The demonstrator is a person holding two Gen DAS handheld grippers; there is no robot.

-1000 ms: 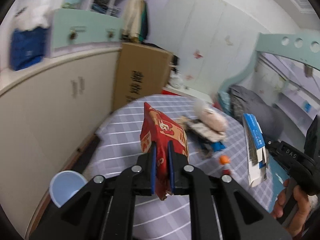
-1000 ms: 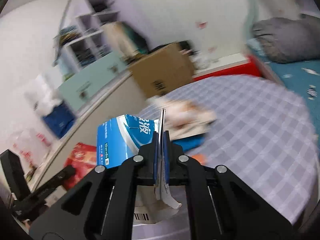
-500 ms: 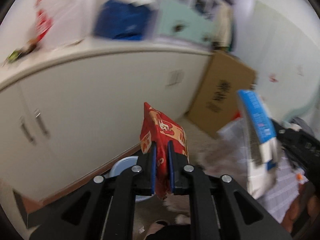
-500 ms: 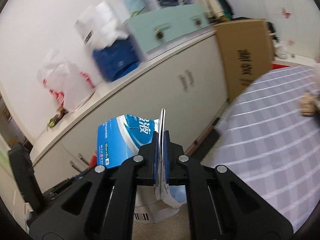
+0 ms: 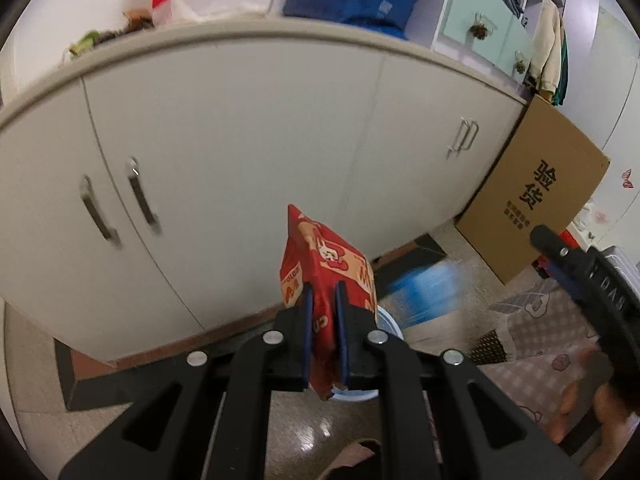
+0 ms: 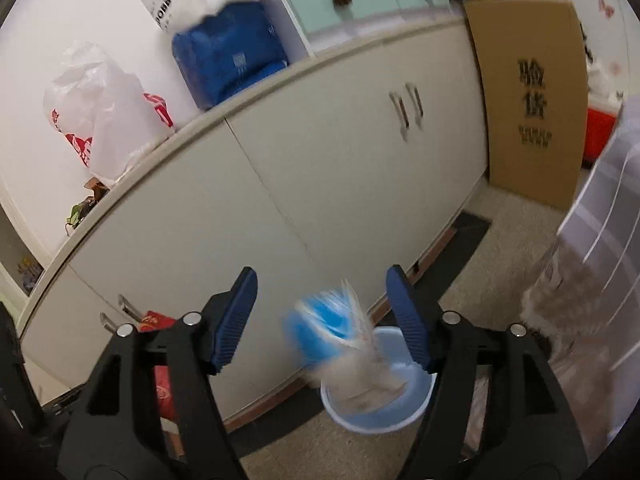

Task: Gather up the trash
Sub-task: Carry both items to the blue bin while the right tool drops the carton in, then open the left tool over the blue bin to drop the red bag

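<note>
a: left hand-held gripper (image 5: 323, 336)?
b: pressed together on the red bag (image 5: 326, 264). the bag stands upright between the pads, its torn lower edge hanging below them. it is also visible from the right wrist view, low at the left (image 6: 160, 360).

a: right hand-held gripper (image 6: 326, 320)?
b: jaws opening, spread wide. the blue carton (image 6: 320, 326) is between them, blurred, touching neither pad. it is just above the bin (image 6: 420, 408), its pale lower end inside the rim.

a: same carton from the left wrist?
b: yes, a blue smear (image 5: 424, 292) right of the red bag, over the floor (image 5: 460, 248). the right hand-held gripper's arm comes in at the right edge there (image 5: 588, 280); a hand (image 5: 588, 408) below it, blurred.

a: the bin?
b: pale blue, round, on the floor close to the cabinet (image 6: 320, 160). in the left view only a bit of its rim (image 5: 390, 322) shows behind the left hand-held gripper.

a: surroundings?
b: white cabinet with metal handles; on its top a blue bundle (image 6: 228, 56) and a plastic bag (image 6: 100, 112). a cardboard sheet (image 6: 528, 96) leans at the cabinet's end. checked cloth (image 6: 608, 216) at the right edge.
</note>
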